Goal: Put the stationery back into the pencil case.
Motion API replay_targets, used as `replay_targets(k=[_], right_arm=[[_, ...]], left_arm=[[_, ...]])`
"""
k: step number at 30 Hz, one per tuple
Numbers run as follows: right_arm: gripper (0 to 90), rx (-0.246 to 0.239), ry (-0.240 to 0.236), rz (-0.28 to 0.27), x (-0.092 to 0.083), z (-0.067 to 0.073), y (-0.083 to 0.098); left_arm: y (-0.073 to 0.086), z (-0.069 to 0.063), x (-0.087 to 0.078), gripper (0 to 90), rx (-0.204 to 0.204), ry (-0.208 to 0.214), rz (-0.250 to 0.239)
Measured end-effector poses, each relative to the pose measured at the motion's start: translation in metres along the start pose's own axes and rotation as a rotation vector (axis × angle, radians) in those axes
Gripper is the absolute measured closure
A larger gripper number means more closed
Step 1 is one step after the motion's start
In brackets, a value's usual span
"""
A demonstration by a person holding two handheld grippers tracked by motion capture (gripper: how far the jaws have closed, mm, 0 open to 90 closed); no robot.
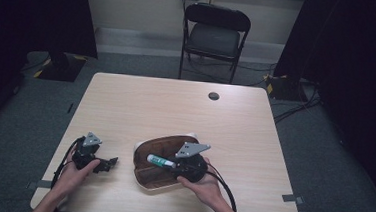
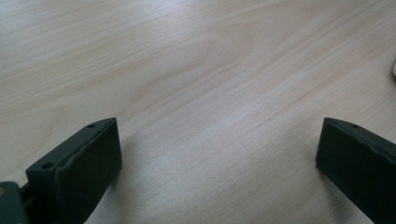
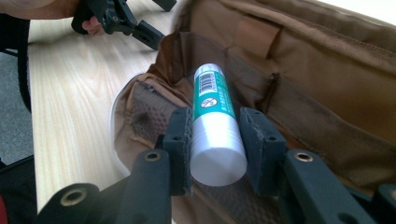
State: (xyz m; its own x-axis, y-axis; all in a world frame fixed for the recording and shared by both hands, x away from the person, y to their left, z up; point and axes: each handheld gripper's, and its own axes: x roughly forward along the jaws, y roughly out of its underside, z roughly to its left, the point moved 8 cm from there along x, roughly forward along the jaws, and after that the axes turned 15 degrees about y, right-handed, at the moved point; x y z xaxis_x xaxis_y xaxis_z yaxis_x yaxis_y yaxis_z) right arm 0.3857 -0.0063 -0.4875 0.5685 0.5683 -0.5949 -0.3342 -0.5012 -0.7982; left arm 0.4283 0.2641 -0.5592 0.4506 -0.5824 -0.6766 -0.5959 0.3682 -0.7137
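Note:
A green-and-white glue stick (image 3: 215, 116) sits between the pads of my right gripper (image 3: 215, 126), which is shut on its white end. The stick points into an open brown pouch (image 3: 327, 79) with inner pockets and elastic loops. In the high view the pouch (image 1: 143, 178) lies at the table's front centre, and the right gripper (image 1: 173, 164) holds the glue stick (image 1: 160, 160) just over its opening. My left gripper (image 1: 108, 163) rests low on the table to the pouch's left, jaws wide apart. In its own view the left gripper (image 2: 219, 140) has only bare wood between its jaws.
The light wooden table (image 1: 175, 110) has a round cable hole (image 1: 214, 96) near its far edge. A black folding chair (image 1: 214, 35) stands behind the table. Cables trail from both grippers off the front edge.

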Motion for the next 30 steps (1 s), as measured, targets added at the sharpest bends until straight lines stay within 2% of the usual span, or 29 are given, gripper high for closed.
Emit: replay_targets(k=[5, 16, 22, 30], right_arm=[[65.1, 0.004, 0.006, 0.001, 0.003, -0.002, 0.001], [59.9, 0.032, 0.057, 0.013, 0.004, -0.016, 0.007], [59.7, 0.049, 0.091, 0.006, -0.003, -0.027, 0.009], [60.6, 0.07, 0.101, -0.001, -0.007, -0.037, 0.012]], left_arm=[[0.0, 0.0, 0.0, 0.0, 0.0, 0.0, 0.0], [0.0, 0.0, 0.0, 0.0, 0.0, 0.0, 0.0], [0.0, 0.0, 0.0, 0.0, 0.0, 0.0, 0.0], [0.0, 0.0, 0.0, 0.0, 0.001, 0.0, 0.001]])
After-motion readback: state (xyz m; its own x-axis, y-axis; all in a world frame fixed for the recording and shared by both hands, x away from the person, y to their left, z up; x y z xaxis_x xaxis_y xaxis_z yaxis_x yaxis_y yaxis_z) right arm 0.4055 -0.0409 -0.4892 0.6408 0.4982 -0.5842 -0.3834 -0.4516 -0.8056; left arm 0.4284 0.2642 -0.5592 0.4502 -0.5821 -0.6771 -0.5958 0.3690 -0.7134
